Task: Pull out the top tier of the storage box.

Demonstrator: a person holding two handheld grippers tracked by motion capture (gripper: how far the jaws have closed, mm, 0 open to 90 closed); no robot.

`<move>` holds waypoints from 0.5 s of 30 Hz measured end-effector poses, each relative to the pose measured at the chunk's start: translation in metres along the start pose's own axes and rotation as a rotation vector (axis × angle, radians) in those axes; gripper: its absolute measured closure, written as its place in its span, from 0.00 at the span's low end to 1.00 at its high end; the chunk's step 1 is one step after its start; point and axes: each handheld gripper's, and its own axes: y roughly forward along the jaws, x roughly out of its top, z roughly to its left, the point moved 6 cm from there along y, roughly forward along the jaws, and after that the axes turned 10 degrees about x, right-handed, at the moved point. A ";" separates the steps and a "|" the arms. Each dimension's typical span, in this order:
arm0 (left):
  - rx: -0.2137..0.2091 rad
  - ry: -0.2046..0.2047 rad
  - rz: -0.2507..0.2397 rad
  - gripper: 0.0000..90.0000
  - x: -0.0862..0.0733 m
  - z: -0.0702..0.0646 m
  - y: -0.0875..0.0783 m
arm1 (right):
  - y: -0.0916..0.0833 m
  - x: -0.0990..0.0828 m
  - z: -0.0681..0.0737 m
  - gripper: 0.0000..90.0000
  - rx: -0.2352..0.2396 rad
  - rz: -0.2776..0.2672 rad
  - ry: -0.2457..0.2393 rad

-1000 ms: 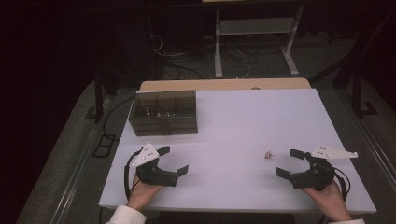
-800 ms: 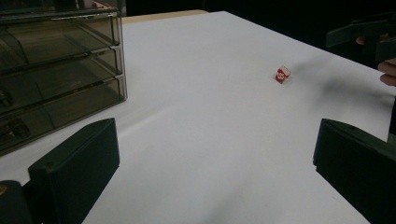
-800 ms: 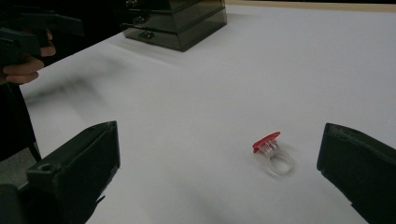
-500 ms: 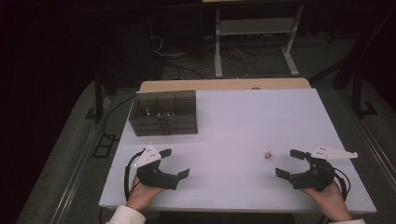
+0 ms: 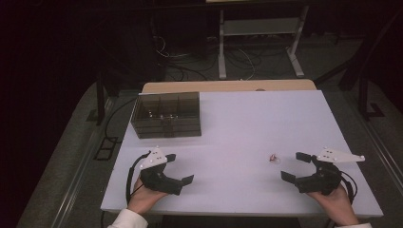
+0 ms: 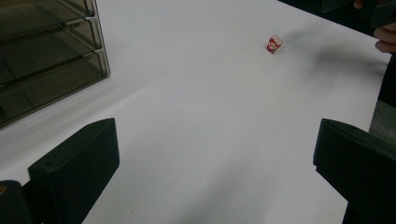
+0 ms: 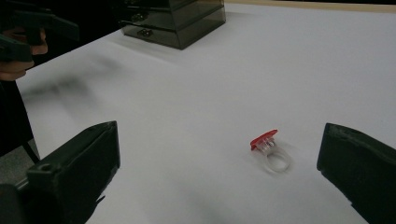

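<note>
High view: since 1 second ago the left gripper (image 5: 179, 168) has slid a little nearer the person's edge of the white table (image 5: 266, 123), while the right gripper (image 5: 295, 166) has barely shifted. Neither move closes on anything, so I judge the pick-up has not begun; both hands look parked at a ready pose.

Both tools stand with jaws wide apart and nothing between them.

The likely target is the ring (image 7: 269, 150), lying alone on the bare tabletop just ahead of the right gripper and well apart from the left one. In the right gripper view it shows a clear, see-through band with a small red top, tipped on its side. From the left gripper view the ring (image 6: 274, 44) is only a small red and white speck, too far to read its shape.

The dark smoked drawer box (image 5: 166, 114) sits at the far left, apparently shut.
</note>
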 end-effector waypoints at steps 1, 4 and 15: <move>-0.003 -0.001 0.005 0.00 0.000 0.000 0.000 | 0.000 0.000 0.000 0.00 0.000 0.001 -0.001; -0.004 0.004 0.019 0.00 0.001 0.001 -0.001 | 0.000 0.000 0.000 0.00 0.000 0.001 -0.001; -0.021 -0.030 0.030 0.00 0.010 0.010 -0.004 | 0.000 0.000 0.001 0.00 -0.003 0.005 -0.005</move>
